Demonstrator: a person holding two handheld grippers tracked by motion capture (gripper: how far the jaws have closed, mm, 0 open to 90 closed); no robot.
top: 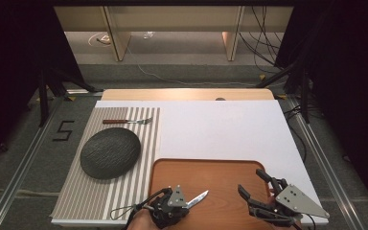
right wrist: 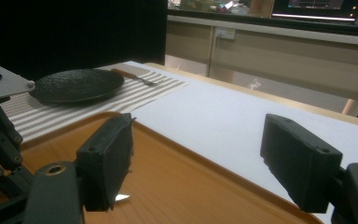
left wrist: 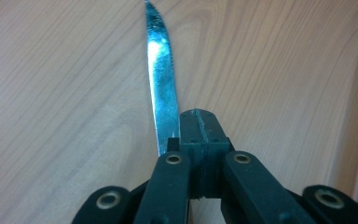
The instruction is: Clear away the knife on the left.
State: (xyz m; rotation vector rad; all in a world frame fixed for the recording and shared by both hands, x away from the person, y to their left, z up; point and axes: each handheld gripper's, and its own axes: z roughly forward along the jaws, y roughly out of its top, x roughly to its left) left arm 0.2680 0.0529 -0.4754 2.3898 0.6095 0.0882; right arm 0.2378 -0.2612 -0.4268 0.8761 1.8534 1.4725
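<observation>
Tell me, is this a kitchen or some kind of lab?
Probably a lab set up like a dining table. A dark plate and fork lie on a striped placemat, but cables trail across the floor, and black curtains hang at the sides.

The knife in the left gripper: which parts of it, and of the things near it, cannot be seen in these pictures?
- Knife handle: hidden in the left gripper view behind the shut left gripper.
- Blade tip: cut off by the top edge there.
- Fork tines: too small in the high view.
- Tray near edge: covered by both grippers in the high view; right gripper stands open.
</observation>
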